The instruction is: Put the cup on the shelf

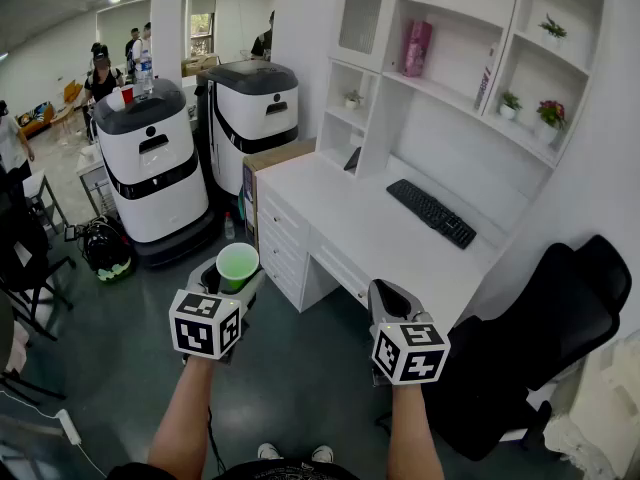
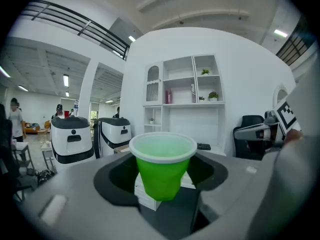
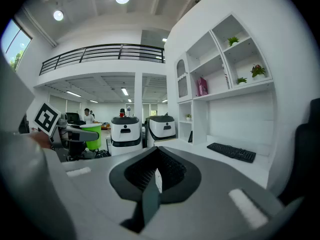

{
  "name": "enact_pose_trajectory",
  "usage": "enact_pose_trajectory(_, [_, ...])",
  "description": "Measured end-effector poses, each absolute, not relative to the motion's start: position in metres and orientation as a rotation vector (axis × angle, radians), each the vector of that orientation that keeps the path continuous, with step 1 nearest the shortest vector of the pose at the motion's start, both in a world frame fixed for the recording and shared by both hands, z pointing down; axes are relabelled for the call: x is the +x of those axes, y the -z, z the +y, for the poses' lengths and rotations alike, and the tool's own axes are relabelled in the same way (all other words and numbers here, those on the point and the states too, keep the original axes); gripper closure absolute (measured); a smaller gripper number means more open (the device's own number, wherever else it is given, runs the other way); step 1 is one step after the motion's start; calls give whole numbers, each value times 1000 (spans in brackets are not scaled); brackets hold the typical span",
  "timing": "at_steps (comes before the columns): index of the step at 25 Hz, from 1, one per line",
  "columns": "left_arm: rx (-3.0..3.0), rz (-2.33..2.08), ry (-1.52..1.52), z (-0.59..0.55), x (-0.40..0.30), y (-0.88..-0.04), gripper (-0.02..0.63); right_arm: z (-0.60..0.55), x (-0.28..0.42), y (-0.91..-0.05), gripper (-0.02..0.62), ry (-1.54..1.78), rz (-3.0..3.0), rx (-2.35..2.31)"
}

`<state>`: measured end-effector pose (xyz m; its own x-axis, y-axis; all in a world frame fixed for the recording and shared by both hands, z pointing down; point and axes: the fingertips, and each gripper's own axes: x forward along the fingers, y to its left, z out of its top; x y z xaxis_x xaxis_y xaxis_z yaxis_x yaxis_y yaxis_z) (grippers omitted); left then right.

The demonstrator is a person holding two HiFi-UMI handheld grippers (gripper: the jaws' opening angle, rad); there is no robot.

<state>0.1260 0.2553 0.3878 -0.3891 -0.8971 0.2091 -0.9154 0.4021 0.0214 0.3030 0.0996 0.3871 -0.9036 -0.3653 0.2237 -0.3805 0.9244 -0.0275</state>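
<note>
A green plastic cup (image 1: 237,265) with a white rim stands upright between the jaws of my left gripper (image 1: 232,276), which is shut on it; the same cup (image 2: 162,166) fills the middle of the left gripper view. The cup (image 3: 90,136) also shows at the left of the right gripper view. My right gripper (image 1: 385,300) is shut with nothing in it, its jaws closed together (image 3: 152,176). The white shelf unit (image 1: 455,58) rises above a white desk (image 1: 365,218) ahead and to the right. Both grippers hang over the floor in front of the desk.
A black keyboard (image 1: 431,212) lies on the desk. The shelves hold a pink box (image 1: 417,48) and small potted plants (image 1: 551,114). Two white and black service robots (image 1: 155,163) stand to the left. A black office chair (image 1: 545,318) is at the right. People stand far behind.
</note>
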Motion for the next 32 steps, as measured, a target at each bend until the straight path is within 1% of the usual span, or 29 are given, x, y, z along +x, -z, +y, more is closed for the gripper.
enact_pose_trajectory(23, [1681,-2427,-147,266,60,-392,311,117,237,-384,572,-113,-2871,621])
enact_pose_trajectory(32, [1679,-2425,-162,242,41,-396,311,93,213,-391,572,-125,-2875,595])
